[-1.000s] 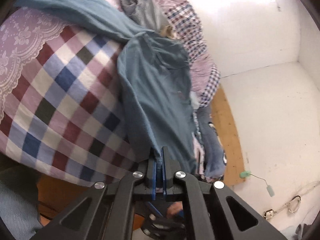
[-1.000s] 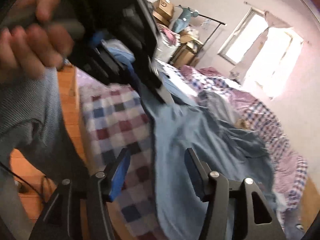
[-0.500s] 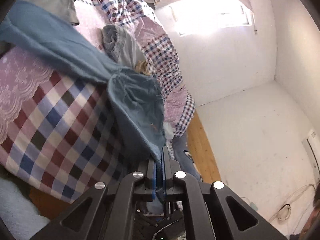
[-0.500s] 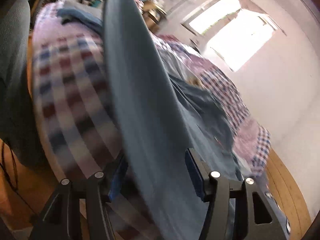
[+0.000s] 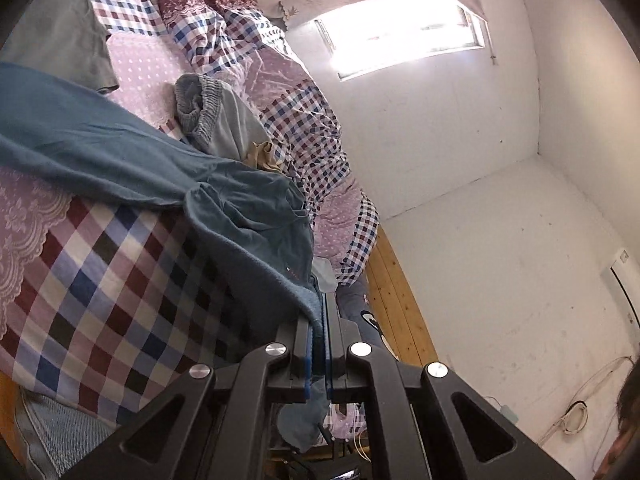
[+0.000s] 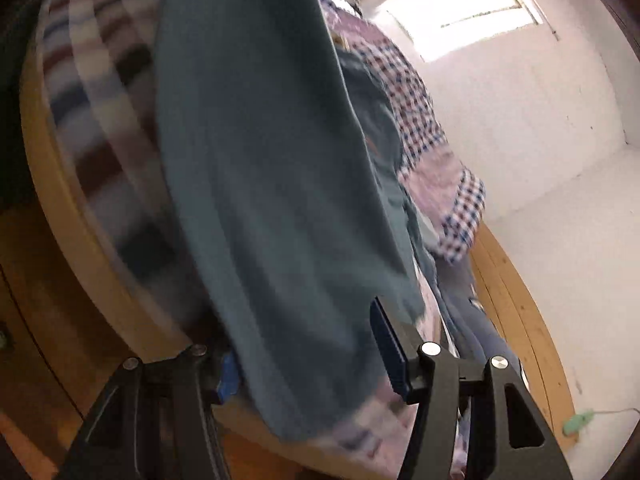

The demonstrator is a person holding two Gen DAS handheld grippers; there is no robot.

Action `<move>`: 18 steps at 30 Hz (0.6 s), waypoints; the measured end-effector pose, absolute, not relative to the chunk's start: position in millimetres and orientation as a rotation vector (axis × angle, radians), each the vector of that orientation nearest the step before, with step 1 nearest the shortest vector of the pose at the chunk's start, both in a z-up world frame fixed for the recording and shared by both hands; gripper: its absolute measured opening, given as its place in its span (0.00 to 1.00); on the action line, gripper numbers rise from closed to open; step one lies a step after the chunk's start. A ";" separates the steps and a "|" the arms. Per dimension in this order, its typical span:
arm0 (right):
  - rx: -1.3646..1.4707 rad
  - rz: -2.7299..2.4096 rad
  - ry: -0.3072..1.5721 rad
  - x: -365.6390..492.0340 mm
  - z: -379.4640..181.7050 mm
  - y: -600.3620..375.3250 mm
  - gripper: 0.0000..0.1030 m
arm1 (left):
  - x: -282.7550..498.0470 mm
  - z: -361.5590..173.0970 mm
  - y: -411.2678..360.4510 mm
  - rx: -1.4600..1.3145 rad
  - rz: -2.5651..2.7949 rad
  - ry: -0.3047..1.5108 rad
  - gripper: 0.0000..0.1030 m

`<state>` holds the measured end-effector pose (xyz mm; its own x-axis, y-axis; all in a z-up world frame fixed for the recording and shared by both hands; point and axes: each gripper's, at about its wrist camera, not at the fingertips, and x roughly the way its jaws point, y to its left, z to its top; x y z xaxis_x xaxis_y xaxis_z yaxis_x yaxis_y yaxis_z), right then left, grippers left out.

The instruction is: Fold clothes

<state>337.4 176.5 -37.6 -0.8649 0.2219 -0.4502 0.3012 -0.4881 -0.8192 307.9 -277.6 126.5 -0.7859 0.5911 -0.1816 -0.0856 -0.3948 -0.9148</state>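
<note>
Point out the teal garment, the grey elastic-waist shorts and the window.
teal garment (image 5: pixel 132 160): left wrist view, on its spread fabric.
grey elastic-waist shorts (image 5: pixel 208 110): left wrist view, on the waistband.
window (image 5: pixel 400 36): left wrist view, on the bright pane.

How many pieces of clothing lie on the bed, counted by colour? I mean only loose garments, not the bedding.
Teal blue garment, pinched in the left gripper: 1
Grey garment at the head of the bed: 1
Light blue garment with elastic band: 1
Tan piece, small and half hidden: 1
Total: 4 that I can tell apart.
</note>
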 end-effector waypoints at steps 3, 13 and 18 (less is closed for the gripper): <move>0.818 -2.562 1.587 341.7 -34.8 193.0 0.58 | 308.5 127.9 -276.8 -0.697 2.214 -1.400 0.02; 0.769 -2.471 1.719 354.4 -32.8 207.0 0.29 | 307.9 118.3 -278.4 -0.742 2.227 -1.403 0.02; 0.819 -2.418 1.715 359.8 -30.7 209.5 0.00 | 306.8 115.0 -277.9 -0.768 2.235 -1.401 0.02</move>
